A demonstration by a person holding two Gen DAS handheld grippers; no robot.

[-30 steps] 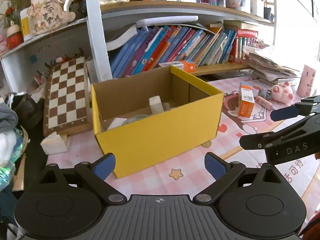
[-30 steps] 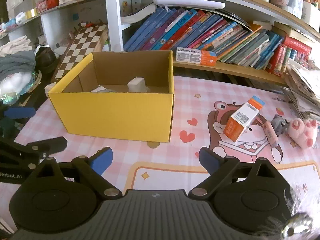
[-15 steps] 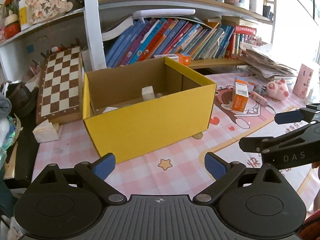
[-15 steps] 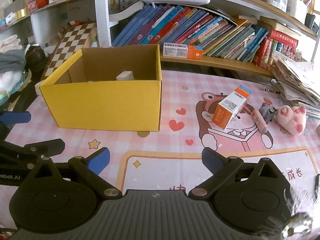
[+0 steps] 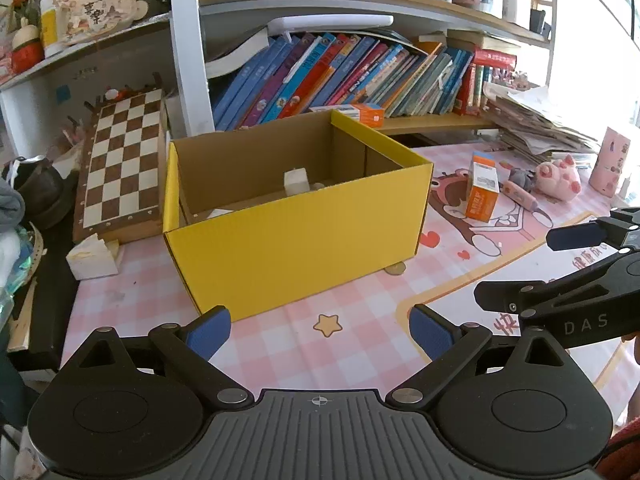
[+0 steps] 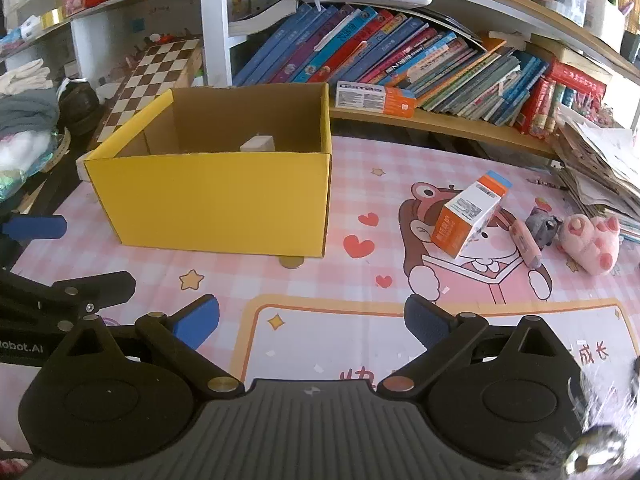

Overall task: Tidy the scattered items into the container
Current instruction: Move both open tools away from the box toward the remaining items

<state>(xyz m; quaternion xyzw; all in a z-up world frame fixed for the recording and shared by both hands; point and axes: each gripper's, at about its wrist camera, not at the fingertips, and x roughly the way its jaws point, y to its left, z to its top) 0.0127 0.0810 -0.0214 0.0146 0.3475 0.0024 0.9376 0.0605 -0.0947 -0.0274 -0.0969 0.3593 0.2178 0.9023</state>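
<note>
A yellow cardboard box (image 5: pixel 296 236) (image 6: pixel 212 200) stands open-topped on the pink mat, with a white block (image 5: pixel 296 180) (image 6: pixel 258 144) inside. To its right lie an orange-and-white carton (image 5: pixel 482 192) (image 6: pixel 468 216), a pink pen-like stick (image 6: pixel 526 244), a small grey toy (image 6: pixel 542 226) and a pink plush pig (image 5: pixel 558 176) (image 6: pixel 592 240). My left gripper (image 5: pixel 320 330) is open and empty, in front of the box. My right gripper (image 6: pixel 312 320) is open and empty, well short of the carton.
A coin (image 6: pixel 290 262) pokes out from under the box's front corner. A chessboard (image 5: pixel 124 164) and a tissue block (image 5: pixel 90 260) lie left of the box. Behind are a shelf of books (image 6: pixel 400 60) and a paper stack (image 6: pixel 600 160). Clothes are piled at far left.
The box now sits slightly higher and smaller in both views. Both grippers stay open with nothing between their fingers.
</note>
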